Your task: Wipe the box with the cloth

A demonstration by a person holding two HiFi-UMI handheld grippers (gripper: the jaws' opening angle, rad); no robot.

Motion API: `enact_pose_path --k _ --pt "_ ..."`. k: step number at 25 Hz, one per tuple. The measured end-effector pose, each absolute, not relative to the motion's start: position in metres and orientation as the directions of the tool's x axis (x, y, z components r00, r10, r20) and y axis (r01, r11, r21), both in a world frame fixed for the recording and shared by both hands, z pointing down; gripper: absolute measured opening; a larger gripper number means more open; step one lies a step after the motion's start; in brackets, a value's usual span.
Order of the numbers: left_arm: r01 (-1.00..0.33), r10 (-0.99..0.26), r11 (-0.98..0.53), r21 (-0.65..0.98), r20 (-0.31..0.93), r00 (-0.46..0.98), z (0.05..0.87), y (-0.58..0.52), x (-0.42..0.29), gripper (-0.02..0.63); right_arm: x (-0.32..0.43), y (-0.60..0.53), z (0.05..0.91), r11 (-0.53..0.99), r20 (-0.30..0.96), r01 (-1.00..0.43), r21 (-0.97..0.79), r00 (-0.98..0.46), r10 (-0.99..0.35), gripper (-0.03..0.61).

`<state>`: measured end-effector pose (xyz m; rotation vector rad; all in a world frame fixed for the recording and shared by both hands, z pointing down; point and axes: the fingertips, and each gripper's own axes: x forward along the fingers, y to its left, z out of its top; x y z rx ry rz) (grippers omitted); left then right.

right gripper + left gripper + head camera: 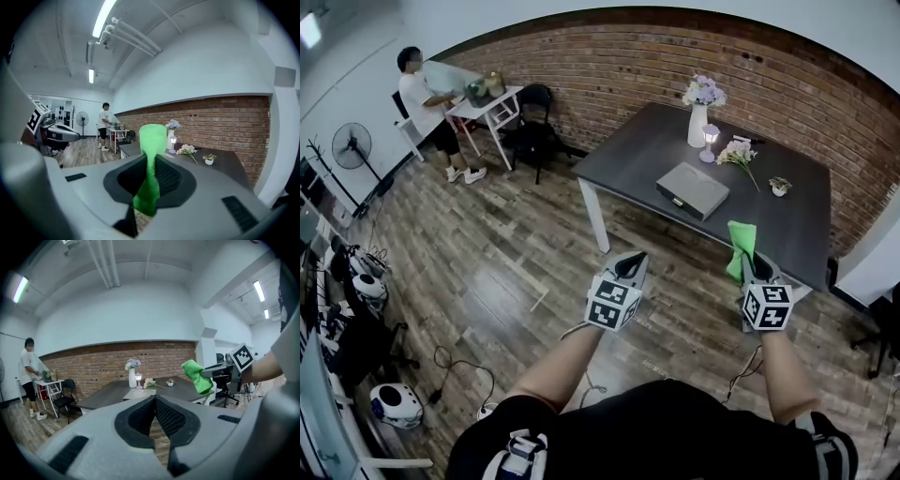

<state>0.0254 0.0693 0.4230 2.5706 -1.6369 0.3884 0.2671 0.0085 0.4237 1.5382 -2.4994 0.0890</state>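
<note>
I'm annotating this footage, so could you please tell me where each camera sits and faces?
Head view: on the person's head, facing steeply down at the table; both forearms, left gripper and right gripper show.
Left gripper view: on the left gripper, facing the table along its shut, empty jaws.
Right gripper view: on the right gripper, facing the table along jaws shut on the cloth.
All share the table and vase.

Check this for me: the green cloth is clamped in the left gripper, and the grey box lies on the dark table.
Wrong gripper. The green cloth is clamped in the right gripper, as the right gripper view shows; the left gripper is shut with nothing between its jaws. The grey box does lie on the dark table.
</note>
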Motion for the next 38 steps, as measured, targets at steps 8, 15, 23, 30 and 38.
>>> enact_pose_path --k 8,15,23,30,38 --pt "-0.898 -0.874 -0.433 -0.078 0.281 0.397 0.435 0.029 0.064 0.006 0.300 -0.040 0.432 0.479 0.222 -0.875 0.063 -0.456 -0.862 0.051" --pt "-0.870 -0.844 -0.485 -0.088 0.306 0.440 0.438 -0.007 0.077 0.006 0.306 -0.073 0.436 0.464 0.239 -0.885 0.050 -0.440 -0.866 0.051" --pt "-0.855 -0.819 -0.517 -0.040 0.315 0.480 0.463 -0.077 0.027 0.006 0.253 -0.128 0.454 0.444 0.277 -0.893 0.077 -0.408 -0.870 0.051" --pt "-0.824 -0.794 -0.567 -0.020 0.280 0.540 0.452 -0.146 -0.024 0.006 0.192 -0.191 0.435 0.422 0.274 -0.899 0.119 -0.378 -0.884 0.052" --pt "-0.796 -0.754 -0.604 0.042 0.295 0.588 0.474 -0.182 -0.061 0.006 0.146 -0.221 0.436 0.405 0.307 -0.904 0.141 -0.349 -0.886 0.052"
